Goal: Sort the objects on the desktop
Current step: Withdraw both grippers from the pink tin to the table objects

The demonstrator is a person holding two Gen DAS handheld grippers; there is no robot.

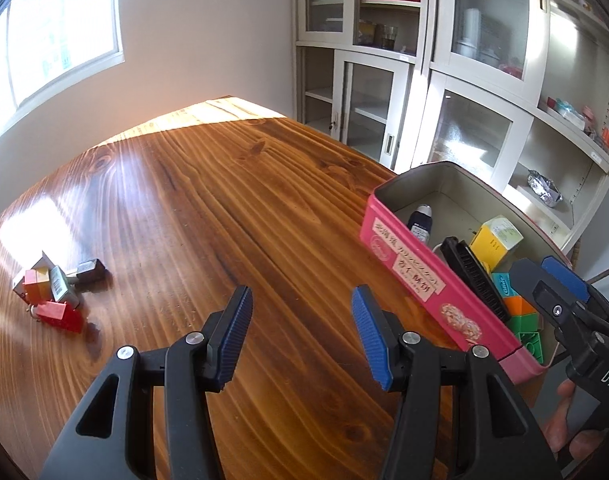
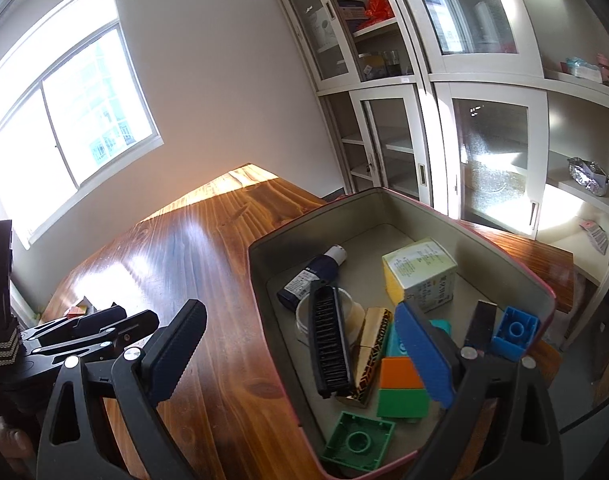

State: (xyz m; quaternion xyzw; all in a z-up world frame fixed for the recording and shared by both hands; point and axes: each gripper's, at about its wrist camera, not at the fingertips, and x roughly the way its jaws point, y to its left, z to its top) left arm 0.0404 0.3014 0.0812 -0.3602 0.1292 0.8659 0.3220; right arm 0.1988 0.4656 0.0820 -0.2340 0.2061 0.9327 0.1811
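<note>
My left gripper (image 1: 302,300) hangs open over the bare wooden table (image 1: 224,200), nothing between its blue pads. Far left on the table lies a small heap: a red brick (image 1: 60,316), an orange block (image 1: 36,282), a small box (image 1: 60,288) and a grey metal piece (image 1: 88,272). The pink tin (image 1: 424,276) stands at the right. My right gripper (image 2: 300,320) is open wide and empty above the tin's (image 2: 264,280) left wall. Inside lie a black brush (image 2: 330,344), a dark bottle (image 2: 312,276), a yellow-white box (image 2: 420,272), a blue brick (image 2: 514,332), an orange brick (image 2: 398,372) and a green brick (image 2: 360,440).
White glass-door cabinets (image 1: 384,100) stand behind the tin, close to the table's far edge. A window (image 2: 64,120) fills the left wall. A hand (image 1: 564,420) holds the right gripper (image 1: 544,280) beside the tin. The left gripper (image 2: 136,316) shows at the left of the right wrist view.
</note>
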